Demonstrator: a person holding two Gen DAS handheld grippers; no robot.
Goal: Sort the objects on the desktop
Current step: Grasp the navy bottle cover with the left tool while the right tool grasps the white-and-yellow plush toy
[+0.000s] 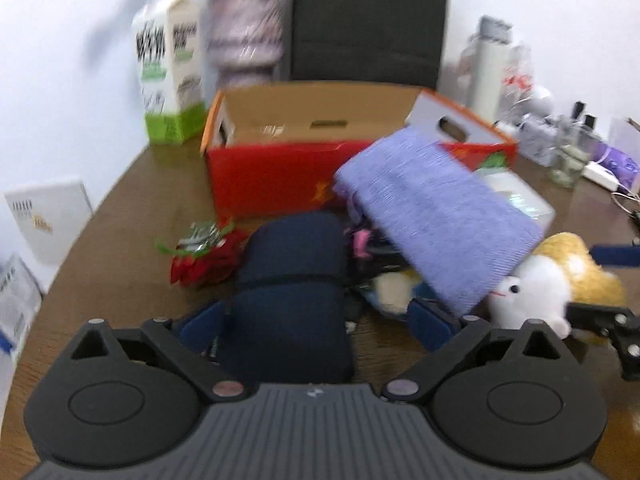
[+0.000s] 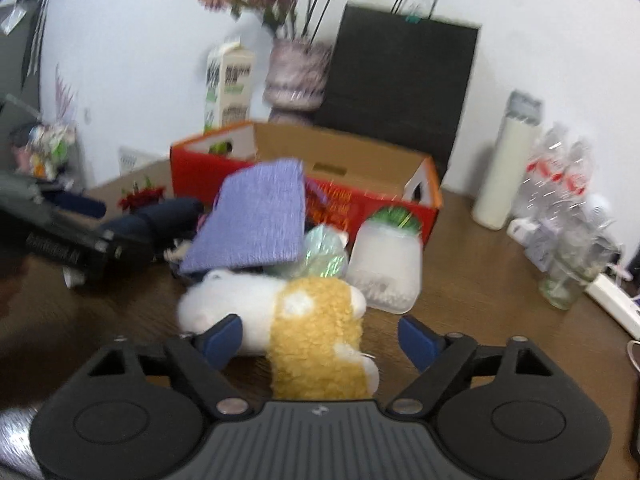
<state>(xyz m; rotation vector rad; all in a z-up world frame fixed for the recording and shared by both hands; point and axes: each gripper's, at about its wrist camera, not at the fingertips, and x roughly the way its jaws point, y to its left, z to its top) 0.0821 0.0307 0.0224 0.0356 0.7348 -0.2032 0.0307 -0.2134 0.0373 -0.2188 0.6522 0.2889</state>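
On the left part of the brown wooden table (image 1: 120,208), near its far edge, a green and white carton (image 1: 170,76) stands upright beside a pale vase (image 1: 246,28) with flowers, and a black paper bag (image 1: 370,20) stands behind them against the wall. In front of these an open red cardboard box (image 1: 276,176) sits toward the far edge, its flaps up. Before the box, nearer the middle of the table, lies a red artificial rose (image 1: 200,264) with a green stem. Just right of the rose is a dark navy rolled item (image 1: 294,280); it lies between the blue pads of the left gripper (image 1: 316,322), whose tongs stand apart, and I cannot tell if the pads touch it. A purple ribbed cloth (image 1: 432,216) leans tilted over a heap of small things and against the front of the box. Right of it, the white and yellow plush toy (image 2: 304,320) lies on its side near the front edge, between the pads of the right gripper (image 2: 320,338); the tongs are apart, the left pad is close to the white part and the right pad is clear of it. Behind the toy stands a translucent plastic container (image 2: 384,268). Toward the right edge there are a tall white bottle (image 2: 504,168) and a glass jar (image 2: 564,280).
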